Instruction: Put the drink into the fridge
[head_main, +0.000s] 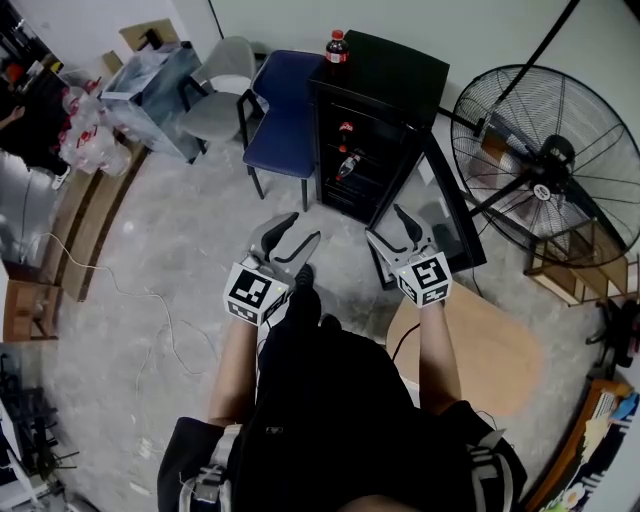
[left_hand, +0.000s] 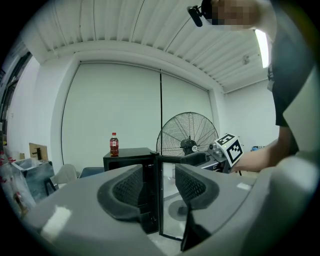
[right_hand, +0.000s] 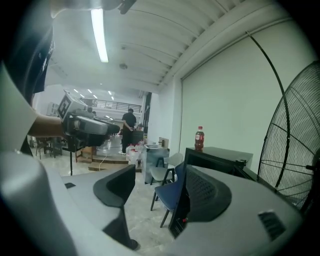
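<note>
The drink (head_main: 337, 47), a red-labelled cola bottle, stands on top of the black fridge (head_main: 395, 75), at the far left corner of its lid as the head view shows it. It is upright, cap up, so its long axis runs straight up and down. It is touching nothing but the lid.

Both tools hang in front of the fridge, well short of it and lower than its top. The left tool (head_main: 300, 228) has its jaws spread wide with nothing between them. Its own view looks through the gap at the fridge front, with the bottle up and to the left. The right tool (head_main: 388, 224) is likewise wide and empty, and faces the fridge from the side of the open door (head_main: 450, 205). The door swings out on the fridge's right.

The move ahead likely turns on this: the bottle lies forward of and above both tools, toward the fridge's left side. That probably makes the left tool the slightly nearer one, with no door in its way (the margin is small). Both tools point roughly level. A side-on pinch across the upright body would then suit, with the jaws closing horizontally against the vertical axis.

The fridge stands open, and other bottles (head_main: 347, 165) already lie on its shelves.
</note>
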